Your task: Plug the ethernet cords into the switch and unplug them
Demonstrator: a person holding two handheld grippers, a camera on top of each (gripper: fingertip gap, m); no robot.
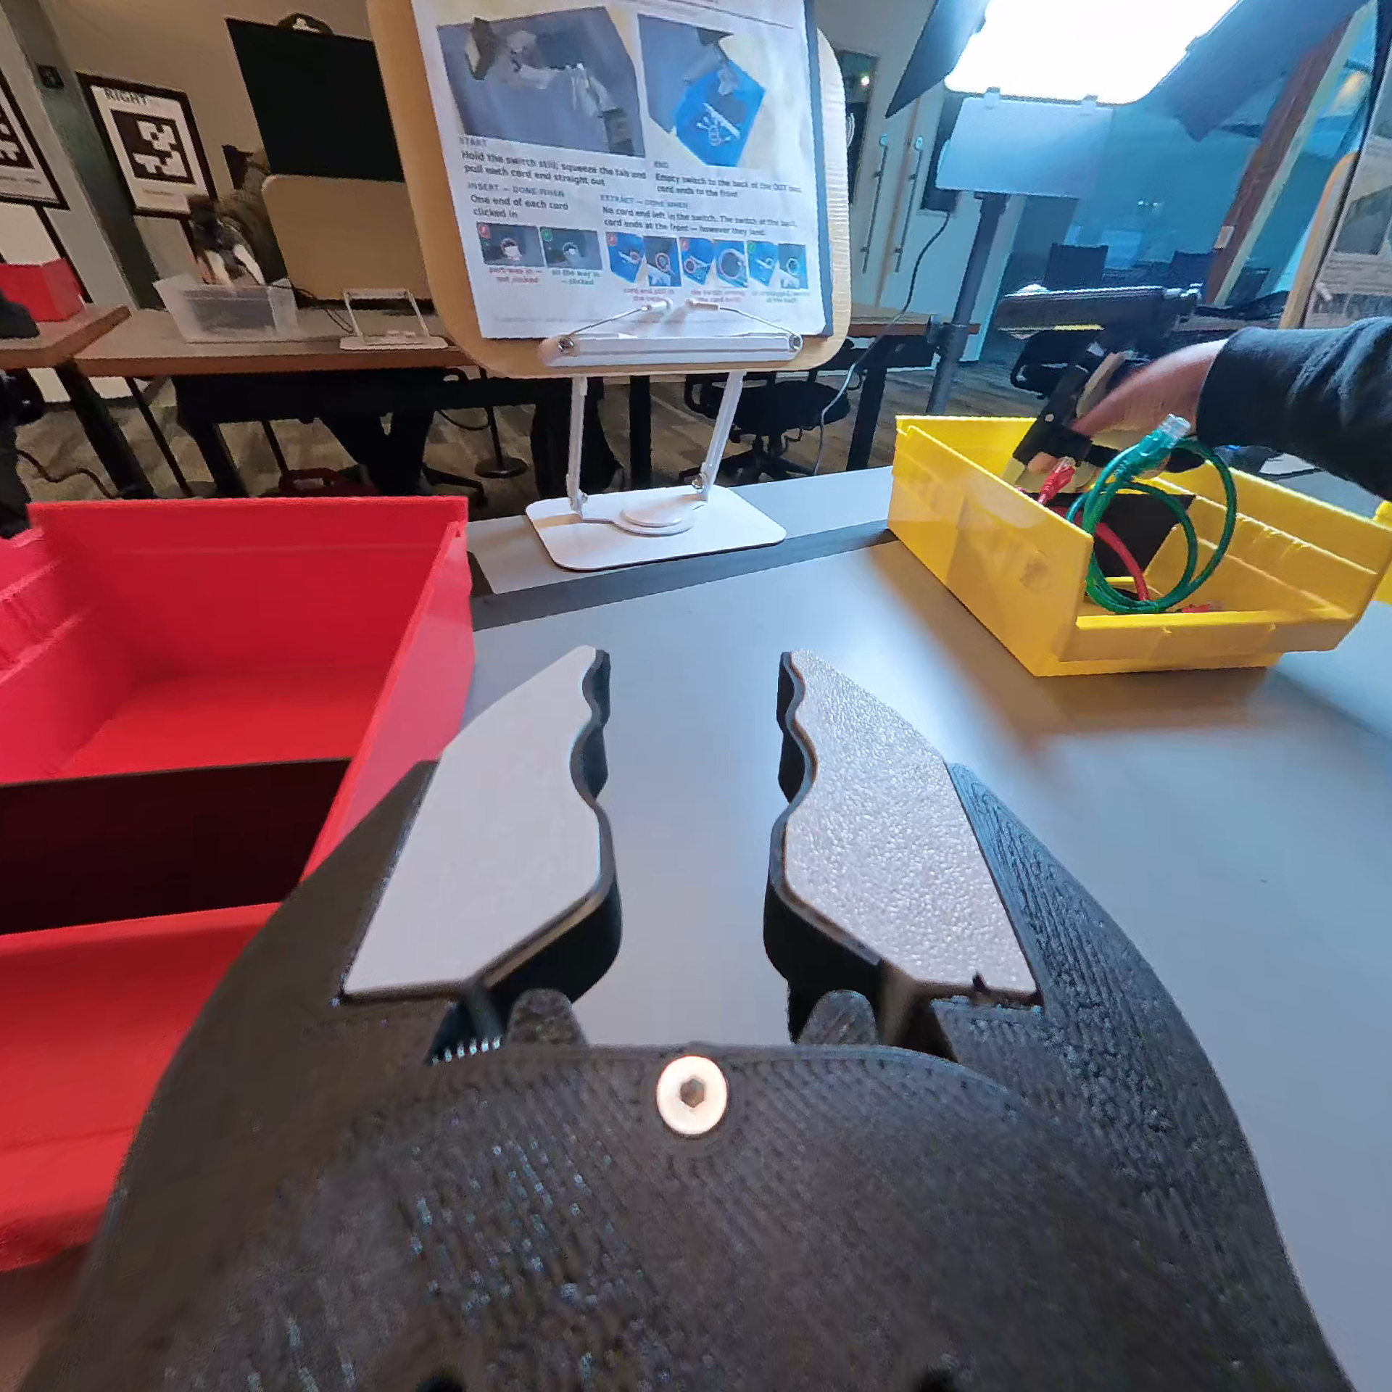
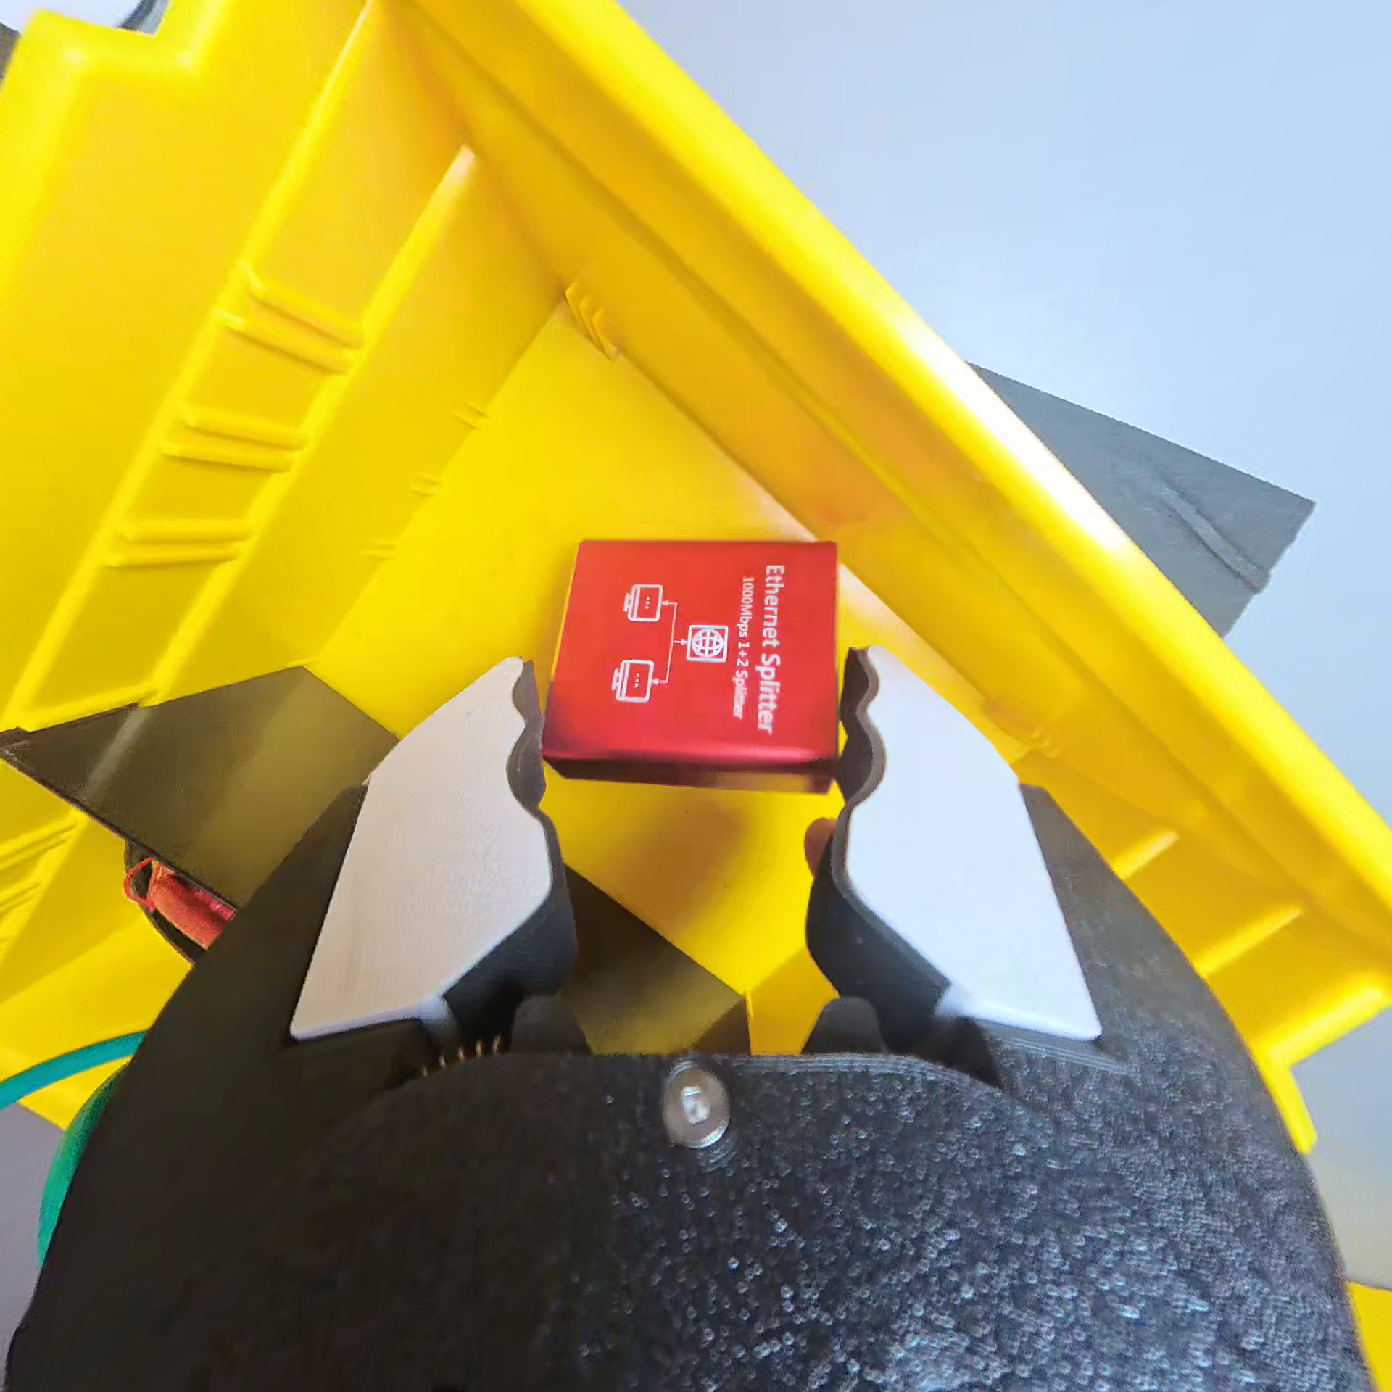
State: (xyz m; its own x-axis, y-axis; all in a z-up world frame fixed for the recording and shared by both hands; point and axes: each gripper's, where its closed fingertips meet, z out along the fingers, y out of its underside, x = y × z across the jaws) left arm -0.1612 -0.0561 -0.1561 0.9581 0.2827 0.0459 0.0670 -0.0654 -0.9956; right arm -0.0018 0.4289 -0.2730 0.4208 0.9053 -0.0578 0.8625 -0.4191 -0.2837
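Note:
The red switch point(image 2: 693, 648), a small flat box with white markings, sits at the back corner of the yellow bin point(image 2: 377, 377). My right gripper point(image 2: 689, 678) has one finger on each side of it, touching both sides. In the left wrist view the right gripper point(image 1: 1047, 459), held by a hand, reaches into the yellow bin point(image 1: 979, 542). A coiled green cord point(image 1: 1205, 527) and a red cord point(image 1: 1122, 557) lie in that bin behind the gripper. My left gripper point(image 1: 693, 670) is open and empty above the grey table point(image 1: 979, 828).
A red bin point(image 1: 226, 602) with a black divider stands at the left, close to my left gripper. A sheet on a white stand point(image 1: 633, 173) is at the table's far edge. Desks and chairs fill the room behind. Some 55 centimeters of space lies between my two pairs of fingers.

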